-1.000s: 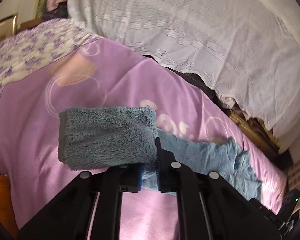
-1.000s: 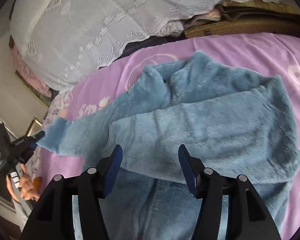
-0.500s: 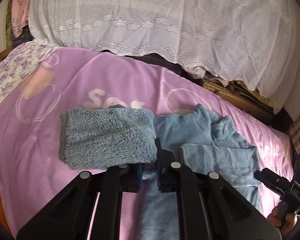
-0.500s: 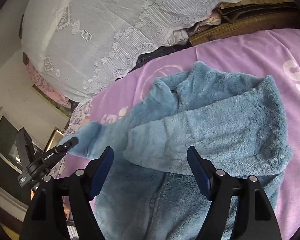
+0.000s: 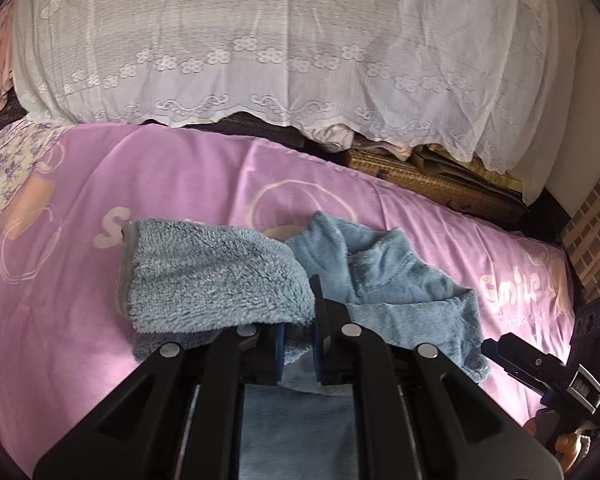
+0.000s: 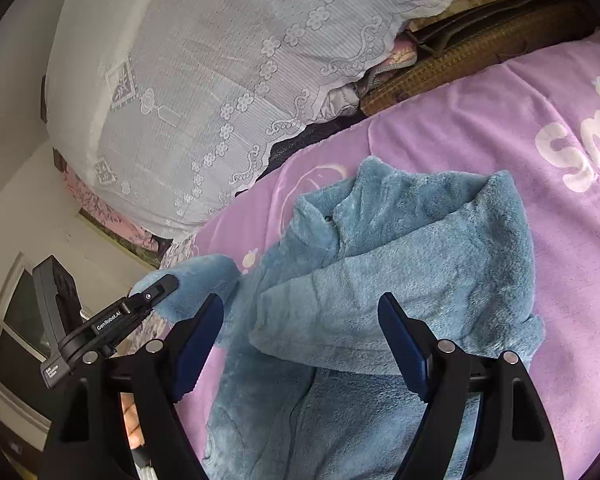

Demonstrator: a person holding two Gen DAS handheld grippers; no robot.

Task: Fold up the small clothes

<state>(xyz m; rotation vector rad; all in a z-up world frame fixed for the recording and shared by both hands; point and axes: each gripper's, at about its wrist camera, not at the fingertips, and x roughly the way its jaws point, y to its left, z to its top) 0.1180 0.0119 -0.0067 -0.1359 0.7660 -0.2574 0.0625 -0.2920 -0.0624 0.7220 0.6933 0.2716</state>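
A small blue fleece jacket (image 6: pixel 400 280) lies spread on the purple bedspread (image 5: pixel 180 184), its collar toward the far edge of the bed, where a white lace cover (image 5: pixel 284 48) drapes over a heap of bedding. One sleeve is already folded across the chest. The left tongs (image 5: pixel 298 354) are pressed together on the other sleeve (image 5: pixel 216 276), pinching the fleece just behind the cuff and holding it lifted above the bedspread, so the cuff flops over to the left of the fingers. The right tongs (image 6: pixel 300 348) hang over the lower body of the jacket, spread wide, with nothing pinched between them. From the right wrist view the held cuff bulges round the left tongs' tip.
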